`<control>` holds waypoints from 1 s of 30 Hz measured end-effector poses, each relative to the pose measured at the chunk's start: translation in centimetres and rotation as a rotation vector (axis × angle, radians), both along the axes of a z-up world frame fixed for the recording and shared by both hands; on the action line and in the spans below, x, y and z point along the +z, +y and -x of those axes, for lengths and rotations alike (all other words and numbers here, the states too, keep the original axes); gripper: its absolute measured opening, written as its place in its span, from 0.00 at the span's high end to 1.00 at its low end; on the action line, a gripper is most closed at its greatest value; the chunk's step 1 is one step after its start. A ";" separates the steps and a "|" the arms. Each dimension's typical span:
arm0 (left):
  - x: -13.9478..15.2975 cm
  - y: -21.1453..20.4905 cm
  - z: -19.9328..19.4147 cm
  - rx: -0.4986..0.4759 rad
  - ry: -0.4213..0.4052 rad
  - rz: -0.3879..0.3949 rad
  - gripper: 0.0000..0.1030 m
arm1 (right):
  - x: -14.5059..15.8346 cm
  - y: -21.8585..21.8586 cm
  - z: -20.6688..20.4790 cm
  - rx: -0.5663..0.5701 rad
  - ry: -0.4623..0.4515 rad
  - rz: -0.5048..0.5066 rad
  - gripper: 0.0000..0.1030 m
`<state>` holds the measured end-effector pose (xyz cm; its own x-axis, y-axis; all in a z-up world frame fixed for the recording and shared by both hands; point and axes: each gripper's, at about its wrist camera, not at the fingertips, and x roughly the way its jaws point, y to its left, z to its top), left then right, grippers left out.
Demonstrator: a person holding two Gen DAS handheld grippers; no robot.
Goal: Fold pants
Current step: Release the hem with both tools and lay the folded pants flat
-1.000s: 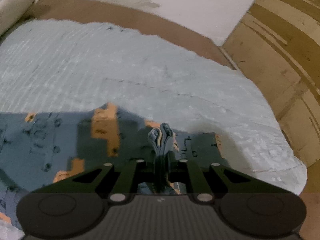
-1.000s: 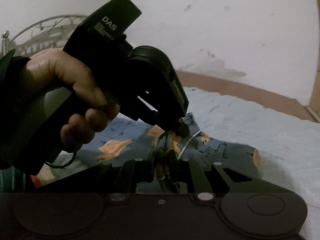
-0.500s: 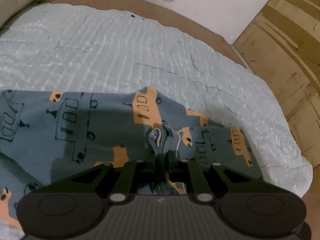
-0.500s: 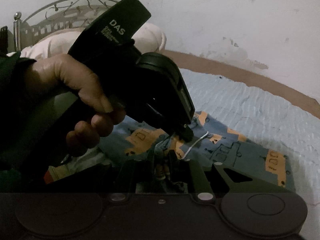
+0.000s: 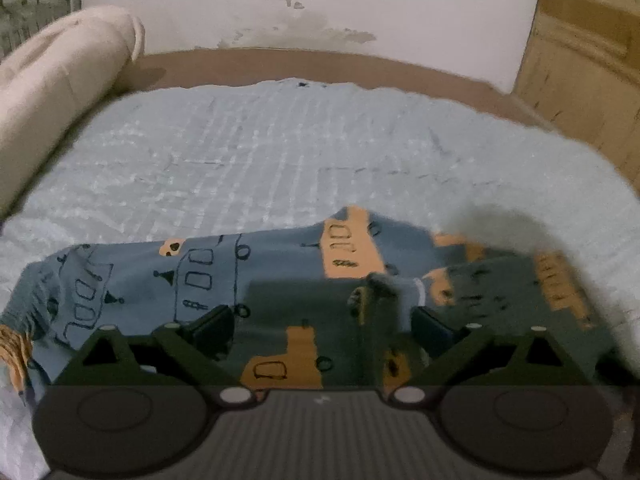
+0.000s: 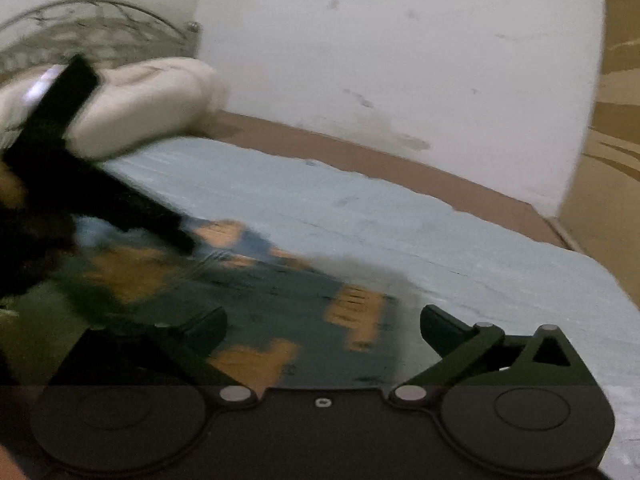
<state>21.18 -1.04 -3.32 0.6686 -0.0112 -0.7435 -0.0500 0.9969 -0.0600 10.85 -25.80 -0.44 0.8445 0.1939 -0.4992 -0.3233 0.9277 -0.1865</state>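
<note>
The blue pants (image 5: 224,276) with orange and black vehicle prints lie folded over on the light blue bedspread (image 5: 280,148). My left gripper (image 5: 322,326) is open and empty just above the fabric, whose waistband edge bunches between the fingers. In the right wrist view my right gripper (image 6: 324,326) is open and empty above the pants (image 6: 280,296). The other hand-held gripper (image 6: 72,184) shows blurred at the left of that view.
A cream pillow roll (image 5: 60,80) lies at the bed's left end, with a metal headboard (image 6: 96,28) behind it. A brown bed edge (image 5: 320,64) meets the white wall. A wooden cabinet (image 5: 588,60) stands at the right.
Both grippers were shut on the pants edge and have opened, letting it drop onto the pants. The left hand-held gripper has moved away to the left in the right wrist view.
</note>
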 end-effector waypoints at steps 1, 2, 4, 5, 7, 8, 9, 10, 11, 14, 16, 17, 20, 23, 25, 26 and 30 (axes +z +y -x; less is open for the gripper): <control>-0.4 -0.1 -0.3 0.009 -0.002 -0.014 0.01 | -0.5 -0.3 -1.3 -0.029 0.011 0.016 0.01; -0.6 -0.1 -0.6 0.023 -0.007 -0.020 0.00 | -1.1 -0.5 -2.8 -0.062 0.028 0.037 0.01; -1.1 0.2 -1.1 0.041 -0.009 -0.019 0.00 | -2.1 -0.7 -5.6 -0.113 0.054 0.070 0.01; -1.2 0.4 -1.3 0.048 -0.004 -0.017 0.00 | -2.6 -0.8 -7.1 -0.150 0.078 0.100 0.01; -1.1 0.8 -1.1 0.056 -0.002 -0.001 0.00 | -3.5 -1.4 -8.7 -0.207 0.113 0.137 0.01; -1.0 1.0 -0.9 0.056 0.003 0.001 0.00 | -3.7 -1.9 -8.9 -0.230 0.120 0.130 0.01; -0.9 1.2 -0.5 0.056 0.005 -0.001 0.00 | -3.7 -2.4 -8.7 -0.244 0.122 0.114 0.01; -0.7 1.4 0.0 0.052 0.002 -0.001 0.01 | -3.6 -2.7 -8.1 -0.250 0.116 0.107 0.01; -0.6 1.5 0.8 0.044 -0.005 -0.005 0.01 | -3.6 -2.9 -7.3 -0.246 0.108 0.110 0.01; -0.5 1.0 3.7 0.011 -0.037 -0.045 0.01 | -2.7 -2.9 -3.4 -0.196 0.087 0.111 0.01; -0.6 0.6 5.2 0.014 -0.067 -0.070 0.01 | -2.7 -2.6 -1.2 -0.187 0.075 0.111 0.01; -0.9 0.5 5.8 0.024 -0.078 -0.065 0.01 | -3.2 -2.5 -0.2 -0.195 0.071 0.122 0.01; -1.0 0.4 7.1 0.040 -0.098 -0.056 0.01 | -3.9 -2.6 1.2 -0.228 0.057 0.106 0.01; 0.3 1.2 8.4 0.043 -0.116 -0.039 0.01 | -2.4 -1.9 2.0 -0.227 0.019 0.085 0.01; 1.1 2.3 9.5 0.068 -0.127 -0.023 0.00 | -1.3 -1.0 2.9 -0.192 -0.022 0.053 0.01; 1.4 3.1 10.1 0.092 -0.133 -0.016 0.00 | -1.0 -0.1 3.1 -0.160 -0.028 0.033 0.01; 2.0 6.3 11.8 0.183 -0.119 0.001 0.00 | -1.2 3.9 3.5 -0.050 -0.025 -0.002 0.01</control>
<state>9.43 5.28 -1.32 0.7423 0.1183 -0.6596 -0.2231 0.9718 -0.0768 7.32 -21.86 -1.67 0.8654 0.1523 -0.4773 -0.2720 0.9429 -0.1924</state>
